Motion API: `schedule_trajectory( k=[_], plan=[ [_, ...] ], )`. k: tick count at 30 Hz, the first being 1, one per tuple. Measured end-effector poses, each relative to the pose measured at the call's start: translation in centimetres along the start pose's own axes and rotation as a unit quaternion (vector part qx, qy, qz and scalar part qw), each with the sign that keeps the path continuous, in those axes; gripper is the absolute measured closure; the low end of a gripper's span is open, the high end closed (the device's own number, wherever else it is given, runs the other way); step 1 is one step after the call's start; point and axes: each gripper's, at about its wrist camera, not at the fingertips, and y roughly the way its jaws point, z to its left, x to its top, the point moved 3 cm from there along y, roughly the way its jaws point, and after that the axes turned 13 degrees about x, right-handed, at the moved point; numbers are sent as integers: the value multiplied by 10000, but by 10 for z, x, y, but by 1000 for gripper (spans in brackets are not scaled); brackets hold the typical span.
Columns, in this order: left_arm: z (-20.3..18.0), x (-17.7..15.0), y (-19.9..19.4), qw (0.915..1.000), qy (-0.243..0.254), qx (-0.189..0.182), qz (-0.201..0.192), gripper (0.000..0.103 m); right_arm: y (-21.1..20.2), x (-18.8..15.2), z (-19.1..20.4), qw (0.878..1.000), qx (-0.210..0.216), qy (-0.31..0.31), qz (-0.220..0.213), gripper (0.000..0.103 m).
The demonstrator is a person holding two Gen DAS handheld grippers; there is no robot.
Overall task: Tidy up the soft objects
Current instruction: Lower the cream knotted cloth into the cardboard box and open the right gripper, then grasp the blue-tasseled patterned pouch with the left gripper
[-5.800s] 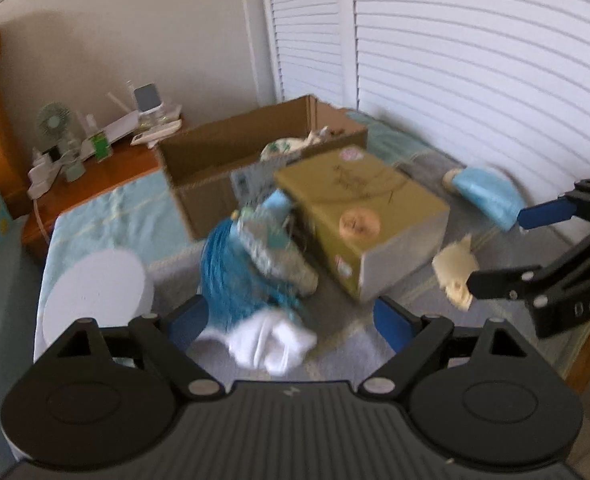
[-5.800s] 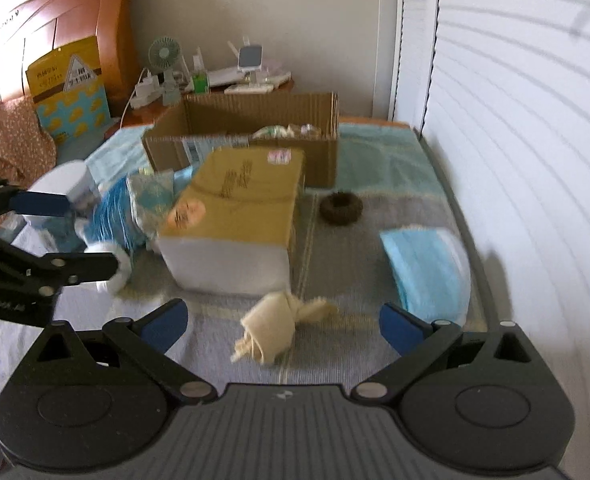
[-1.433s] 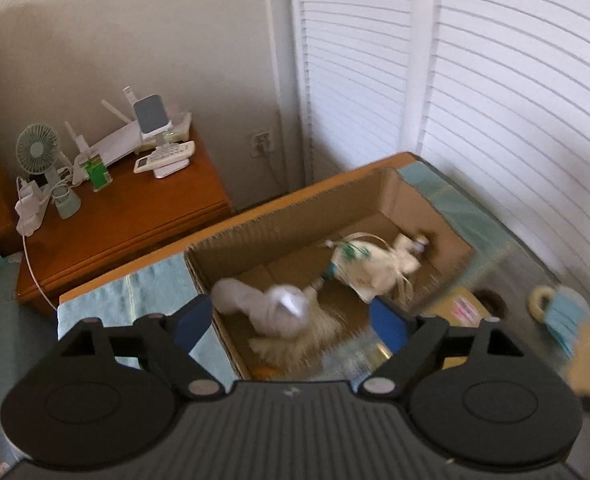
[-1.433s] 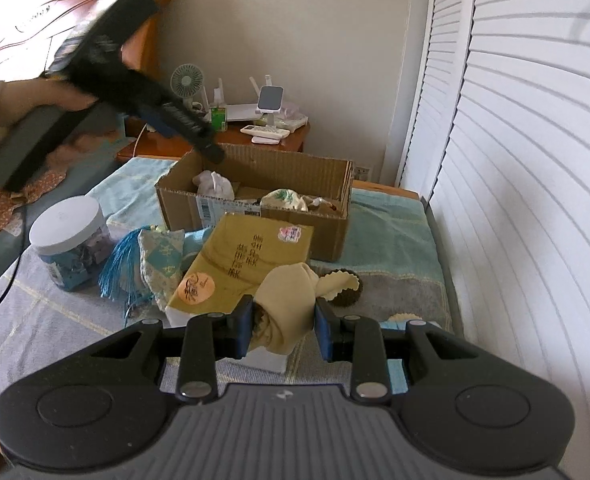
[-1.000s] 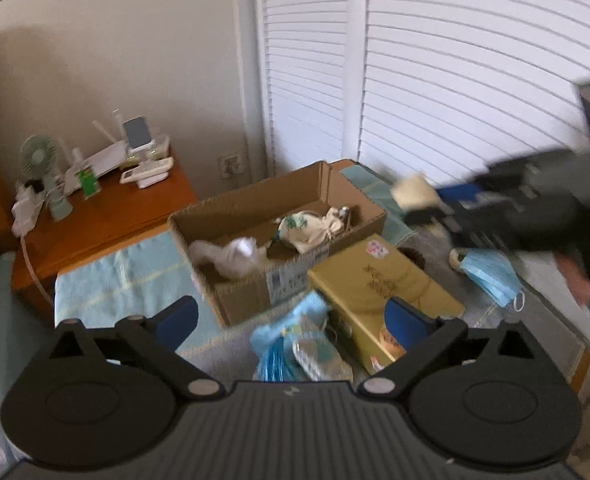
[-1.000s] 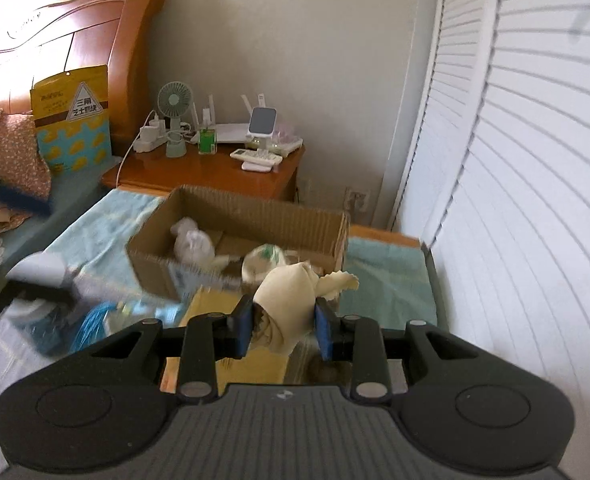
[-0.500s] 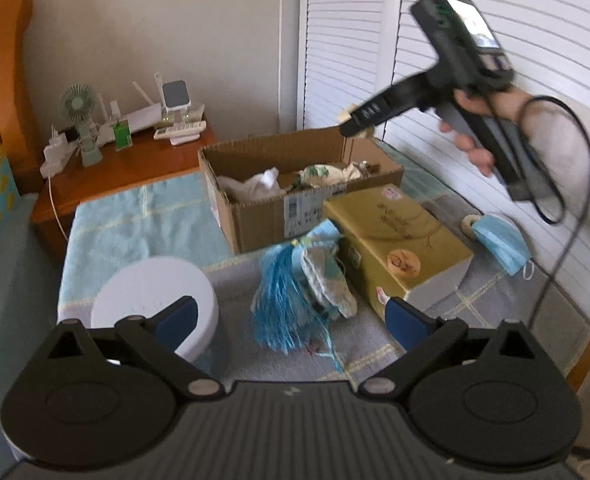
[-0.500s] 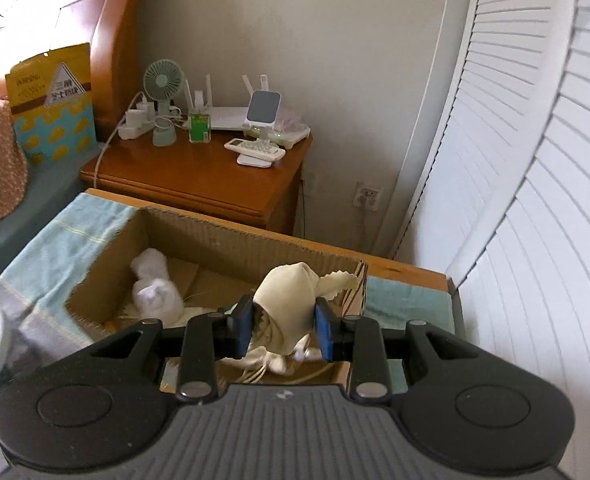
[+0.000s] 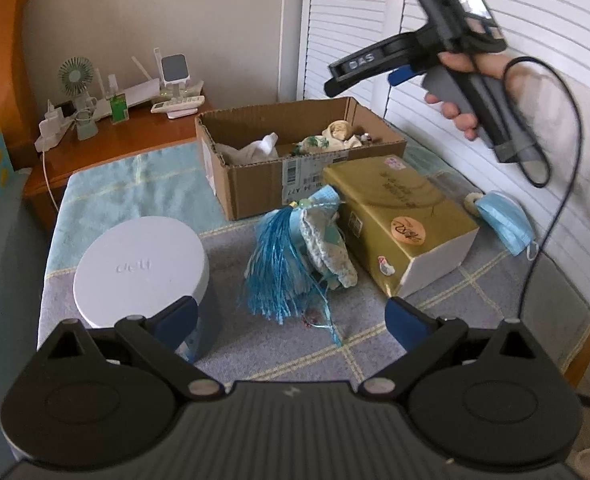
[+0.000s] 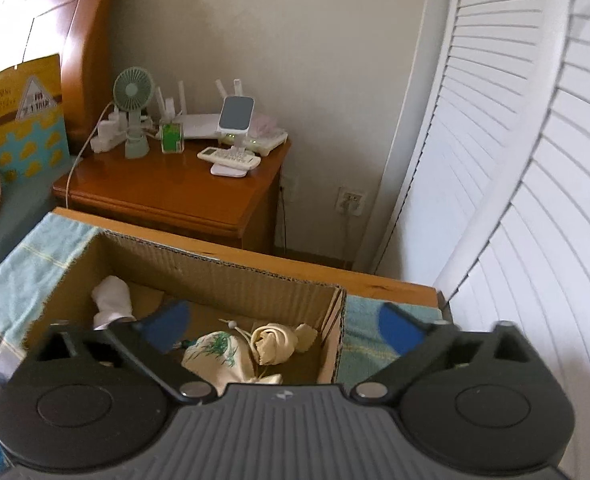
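My right gripper (image 10: 283,322) hangs over the cardboard box (image 10: 215,276); its jaws are opening and nothing is between them. Below it in the box lie a cream cloth bundle (image 10: 275,342), a leaf-print pouch (image 10: 219,356) and a white sock (image 10: 113,296). My left gripper (image 9: 291,316) is open and empty above the grey blanket, just short of a blue tassel bundle (image 9: 279,264). In the left wrist view the box (image 9: 295,176) stands further back, with the right gripper (image 9: 363,78) above its far right corner. A blue face mask (image 9: 503,220) lies at the right.
A yellow carton (image 9: 399,216) lies between the tassel bundle and the mask. A white round tub (image 9: 141,268) stands by my left finger. A wooden nightstand (image 10: 175,192) with a fan and gadgets is behind the box. Louvred doors (image 10: 515,200) run along the right.
My right gripper moved over the box and let go of the cream cloth, which now lies inside. My left gripper drew back from the box and sank toward the tassel bundle.
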Motion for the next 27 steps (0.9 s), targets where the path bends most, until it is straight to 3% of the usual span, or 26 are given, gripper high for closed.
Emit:
schedule_trajectory(
  k=[10, 27],
  plan=[
    [-3, -5, -4, 10000, 26, 7, -39, 3, -46, -33, 30, 9999, 66, 52, 129, 0],
    [-23, 4, 2, 9980, 591, -137, -165, 3, -121, -138, 64, 9994, -27, 343, 84, 0]
  ],
)
